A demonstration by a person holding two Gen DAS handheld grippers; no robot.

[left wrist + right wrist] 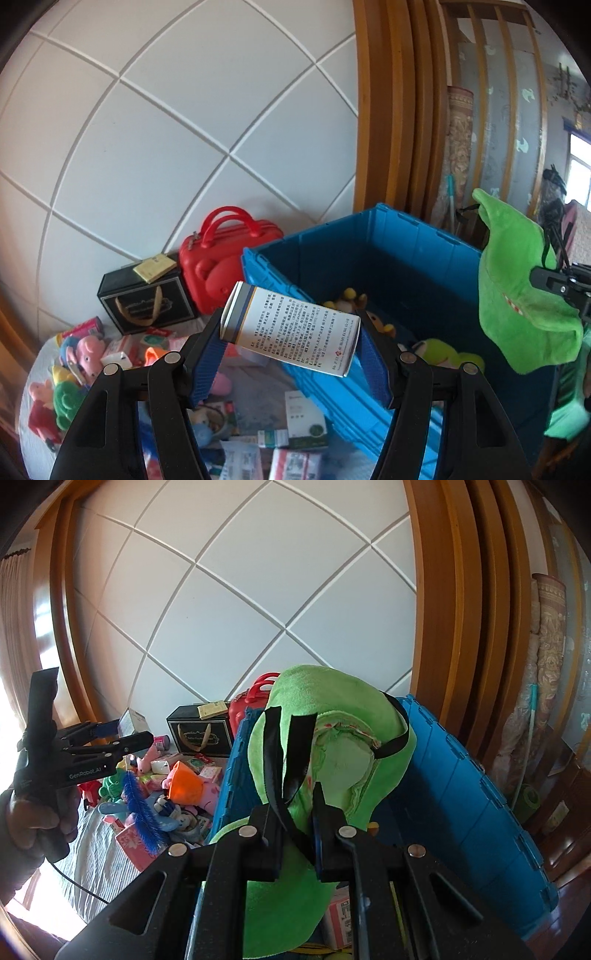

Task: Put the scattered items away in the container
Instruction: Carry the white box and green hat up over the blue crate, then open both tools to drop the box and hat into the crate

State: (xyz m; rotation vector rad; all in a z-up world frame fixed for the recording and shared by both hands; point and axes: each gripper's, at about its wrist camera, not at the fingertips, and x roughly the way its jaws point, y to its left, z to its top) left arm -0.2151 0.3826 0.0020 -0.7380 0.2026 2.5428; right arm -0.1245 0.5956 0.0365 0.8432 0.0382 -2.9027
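Observation:
My left gripper (291,325) is shut on a white medicine box (295,328) with printed text, held in the air over the near left rim of the blue crate (406,236). My right gripper (295,805) is shut on a green plush bag (332,716) with black straps, held above the crate (461,775). The green bag also shows at the right of the left wrist view (517,295), and the left gripper shows at the left of the right wrist view (125,734). Several plush toys (450,354) lie inside the crate.
A red toy suitcase (221,266) and a black gift box (147,302) stand against the white quilted wall. Plush toys (74,362) and small boxes (303,424) lie scattered on the striped sheet left of the crate. A blue feather (142,812) hangs near the left gripper.

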